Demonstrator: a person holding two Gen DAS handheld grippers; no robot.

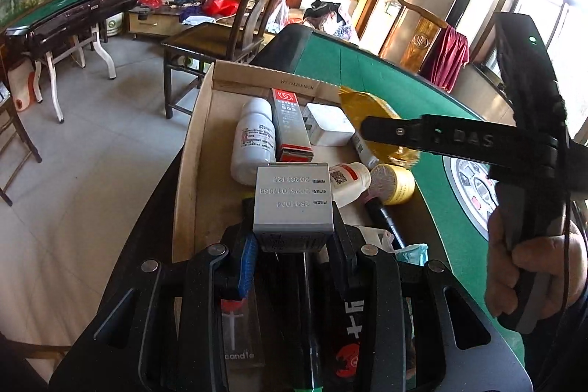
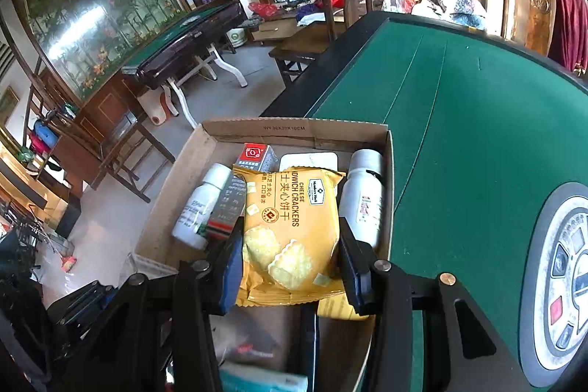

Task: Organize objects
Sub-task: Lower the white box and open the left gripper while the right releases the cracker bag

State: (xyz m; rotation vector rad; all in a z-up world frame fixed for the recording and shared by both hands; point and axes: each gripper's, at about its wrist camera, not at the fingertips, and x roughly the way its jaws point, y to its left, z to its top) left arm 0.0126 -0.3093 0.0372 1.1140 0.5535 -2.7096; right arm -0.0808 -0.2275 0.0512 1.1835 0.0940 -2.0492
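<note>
A green-felt table (image 2: 459, 120) fills the right side of both views, with a round control panel (image 2: 562, 278) set into its felt at the near right. On its left part sits an open cardboard box (image 2: 294, 129), its far wall printed with a size code.

Inside the box, a white bottle (image 2: 364, 197) lies along the right wall, another white bottle (image 2: 204, 204) lies at the left, and a red-and-grey carton (image 1: 290, 125) lies between them beside a white square box (image 1: 327, 123). Nearer in the left wrist view lie a small white bottle with a red label (image 1: 349, 180) and a roll of yellow tape (image 1: 393, 182).

The right gripper (image 2: 290, 263) is clamped on a yellow pack of cheese sandwich crackers (image 2: 290, 230), held over the middle of the box. In the left wrist view this gripper reaches in from the right, and a hand (image 1: 529, 267) grasps its handle.

The left gripper (image 1: 294, 245) is closed on a small grey carton (image 1: 294, 197) with stamped dates, held above the near end of the box.
</note>
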